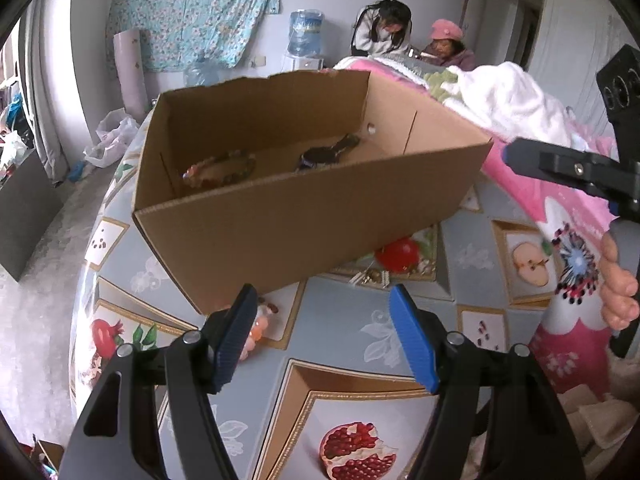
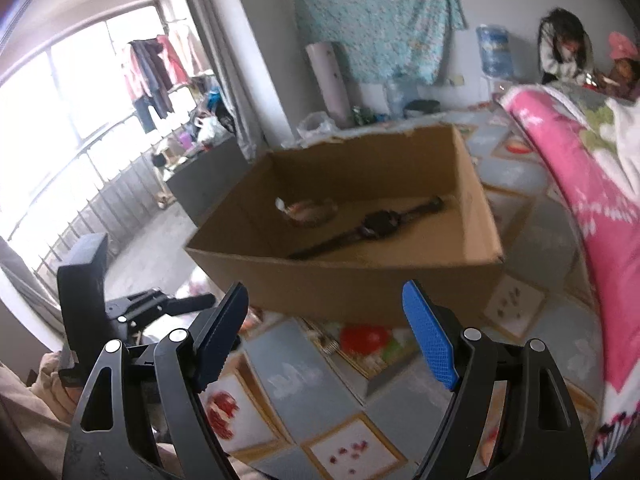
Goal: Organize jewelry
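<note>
Fruit-print counter (image 1: 340, 320) carries a cardboard box (image 1: 304, 216) w/ a bead bracelet (image 1: 220, 168) and watch (image 1: 328, 152) already inside. Left tongs (image 1: 324, 336) and right tongs (image 2: 324, 336) are both spread, empty, near the box front. Step looks like fetching the next piece; a small metallic item (image 1: 370, 278) lies by the box base, prob. the target. It's too small to identify; the bracelet is partly hidden by the box wall.
</note>
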`<state>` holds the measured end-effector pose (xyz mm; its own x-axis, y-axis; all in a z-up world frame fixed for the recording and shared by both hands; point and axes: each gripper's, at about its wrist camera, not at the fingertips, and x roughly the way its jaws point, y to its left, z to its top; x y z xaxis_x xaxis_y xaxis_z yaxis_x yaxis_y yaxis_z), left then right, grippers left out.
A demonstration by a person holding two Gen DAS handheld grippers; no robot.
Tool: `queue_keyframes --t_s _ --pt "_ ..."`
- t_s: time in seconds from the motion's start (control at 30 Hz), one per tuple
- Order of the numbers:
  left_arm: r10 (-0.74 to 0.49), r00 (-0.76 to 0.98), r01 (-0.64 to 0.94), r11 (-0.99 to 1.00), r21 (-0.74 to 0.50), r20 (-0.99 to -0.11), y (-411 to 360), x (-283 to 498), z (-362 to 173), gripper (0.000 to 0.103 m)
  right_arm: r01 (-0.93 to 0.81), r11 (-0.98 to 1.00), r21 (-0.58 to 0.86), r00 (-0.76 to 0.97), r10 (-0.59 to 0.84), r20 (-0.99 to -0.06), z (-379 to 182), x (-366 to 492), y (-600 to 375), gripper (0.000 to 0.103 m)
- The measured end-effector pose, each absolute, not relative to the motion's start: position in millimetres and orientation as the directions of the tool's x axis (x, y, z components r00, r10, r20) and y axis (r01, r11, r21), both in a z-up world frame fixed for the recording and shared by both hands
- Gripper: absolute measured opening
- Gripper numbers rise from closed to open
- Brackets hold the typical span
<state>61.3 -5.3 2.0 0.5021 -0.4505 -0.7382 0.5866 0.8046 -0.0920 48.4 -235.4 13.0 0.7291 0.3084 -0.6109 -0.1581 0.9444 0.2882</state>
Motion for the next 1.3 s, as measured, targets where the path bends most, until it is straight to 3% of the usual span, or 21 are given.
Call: queue_keyframes --t_s 0.3,0.57,0.97,1.1,1.3 --pt "-0.448 0.503 0.592 0.801 -0.082 -0.739 -13.0 59.7 -14.0 0.066 -0.053 0.95 0.307 0.619 0.272 -0.737 -34.8 46.2 -251.3 0.075" --pt "-0.466 0.519 0.632 0.774 -0.045 -0.716 -25.1 59.8 -20.5 0.066 -0.069 0.957 0.283 0.576 0.27 -0.771 -51.9 53.6 -231.6 0.054" --pt "-0.48 0.487 0.68 0.733 -0.028 -0.73 -43.4 65.9 -35.3 0.042 -0.141 0.962 0.234 0.546 0.273 -0.792 -60.3 59.7 -210.9 0.03" --pt "-0.483 0.477 0.689 0.724 -0.03 -0.734 -48.8 73.2 -37.5 0.031 -0.158 0.957 0.243 0.541 0.29 -0.79 -62.7 63.3 -208.9 0.027" --pt "-0.483 0.457 0.709 0.705 -0.023 -0.747 -60.6 81.0 -42.3 0.028 -0.174 0.951 0.257 0.526 0.311 -0.792 -67.6 69.1 -204.2 0.026"
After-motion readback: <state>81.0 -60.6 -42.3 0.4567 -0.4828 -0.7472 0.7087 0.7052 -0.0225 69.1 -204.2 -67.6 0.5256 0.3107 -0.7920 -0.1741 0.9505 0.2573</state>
